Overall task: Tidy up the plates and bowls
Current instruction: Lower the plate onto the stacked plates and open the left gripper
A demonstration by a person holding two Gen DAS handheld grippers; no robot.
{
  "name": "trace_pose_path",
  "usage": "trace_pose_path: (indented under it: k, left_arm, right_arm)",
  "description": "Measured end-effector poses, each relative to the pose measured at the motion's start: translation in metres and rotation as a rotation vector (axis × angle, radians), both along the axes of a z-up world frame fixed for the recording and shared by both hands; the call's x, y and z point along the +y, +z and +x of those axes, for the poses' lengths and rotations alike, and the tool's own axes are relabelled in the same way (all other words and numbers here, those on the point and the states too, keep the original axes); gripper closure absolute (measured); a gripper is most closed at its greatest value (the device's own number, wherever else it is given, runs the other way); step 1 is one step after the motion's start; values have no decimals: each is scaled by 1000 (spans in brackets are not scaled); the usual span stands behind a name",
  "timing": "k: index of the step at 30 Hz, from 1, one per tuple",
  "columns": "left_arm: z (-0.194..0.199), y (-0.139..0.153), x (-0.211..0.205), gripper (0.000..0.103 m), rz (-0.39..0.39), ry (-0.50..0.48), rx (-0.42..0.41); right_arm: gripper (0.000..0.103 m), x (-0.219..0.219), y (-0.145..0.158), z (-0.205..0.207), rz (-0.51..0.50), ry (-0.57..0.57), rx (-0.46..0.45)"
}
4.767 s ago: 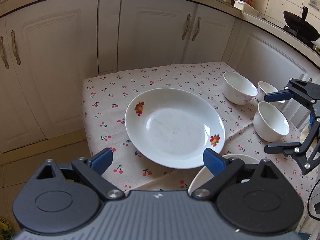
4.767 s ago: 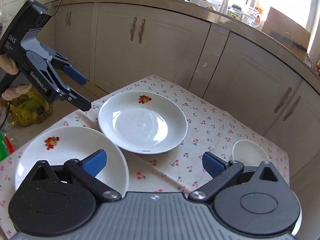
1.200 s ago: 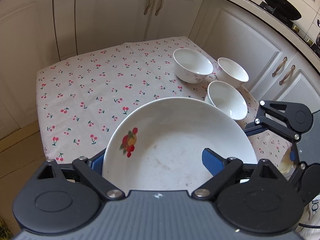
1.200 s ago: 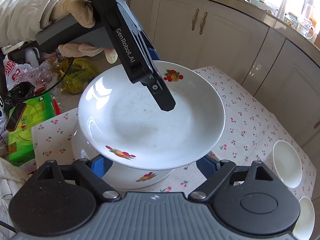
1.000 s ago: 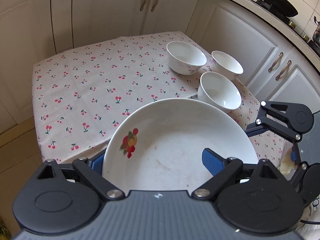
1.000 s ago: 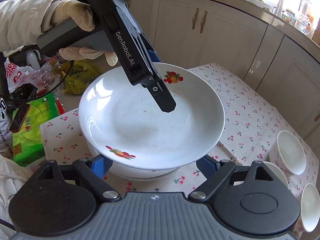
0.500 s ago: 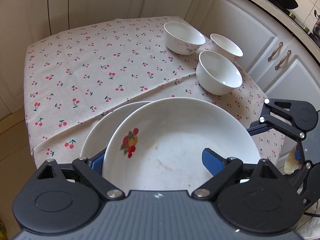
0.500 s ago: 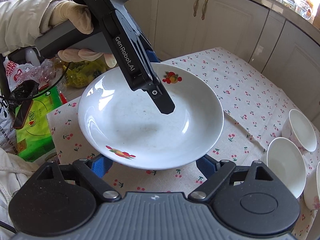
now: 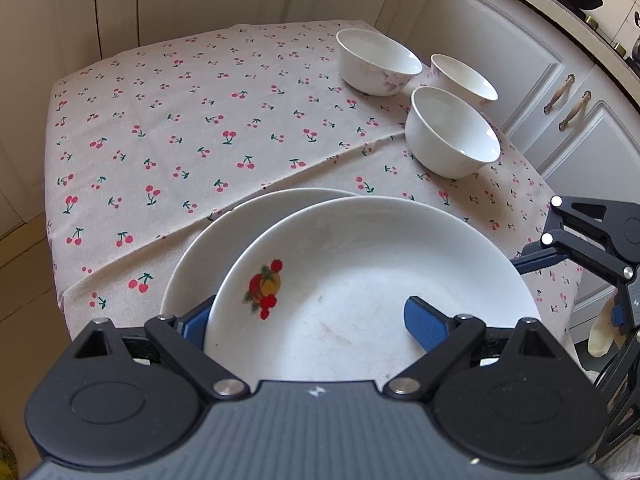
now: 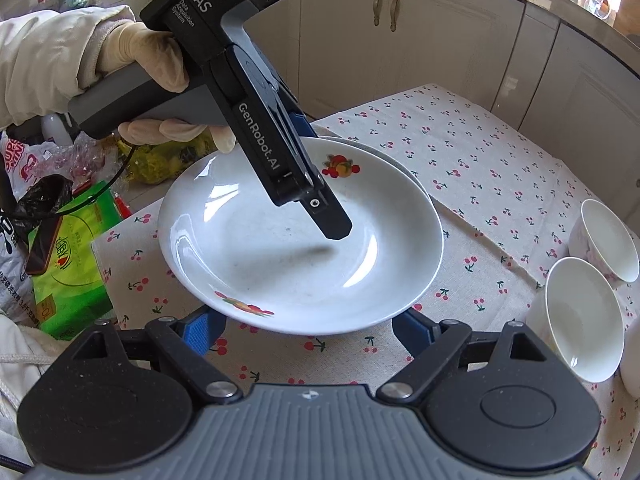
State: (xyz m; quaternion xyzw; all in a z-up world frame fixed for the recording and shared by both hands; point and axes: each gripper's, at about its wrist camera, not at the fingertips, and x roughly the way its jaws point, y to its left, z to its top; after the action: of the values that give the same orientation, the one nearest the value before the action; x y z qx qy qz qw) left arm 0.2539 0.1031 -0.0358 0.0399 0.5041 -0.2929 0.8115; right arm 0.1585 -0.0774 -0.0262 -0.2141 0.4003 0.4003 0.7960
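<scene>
A white plate with fruit decals [image 9: 372, 280] [image 10: 280, 248] is held by both grippers just above a second white plate [image 9: 224, 236] [image 10: 396, 164] on the cherry tablecloth. My left gripper [image 9: 304, 320] [image 10: 320, 184] is shut on the plate's rim, one finger over and one under. My right gripper [image 10: 308, 330] [image 9: 560, 256] has its blue pads at the plate's near rim, jaws wide; whether they press it is hidden. Three white bowls [image 9: 452, 136] [image 9: 378, 60] [image 9: 464, 78] stand at the table's far right.
White cabinets [image 9: 480, 40] surround the small table [image 9: 160, 128]. A green packet [image 10: 68, 256] and plastic bags [image 10: 32, 168] lie on the floor beyond the table's left edge. A gloved hand [image 10: 140, 60] holds the left gripper.
The held plate has come down over the second plate, which now shows under its far edge. Both grippers have moved with it.
</scene>
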Motion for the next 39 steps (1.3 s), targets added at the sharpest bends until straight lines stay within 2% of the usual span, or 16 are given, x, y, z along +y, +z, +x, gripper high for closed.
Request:
trace_pose_path:
  k: [15, 29, 39]
  left_arm:
    - [3, -4, -3, 8, 49, -24, -8]
    - [1, -1, -5, 8, 131, -67, -3]
    - [-3, 4, 0, 8, 141, -73, -19]
  right_arm:
    - [10, 7, -1, 0, -9, -54, 23]
    - [10, 9, -2, 0, 4, -66, 43]
    - [10, 10, 0, -2, 1, -70, 28]
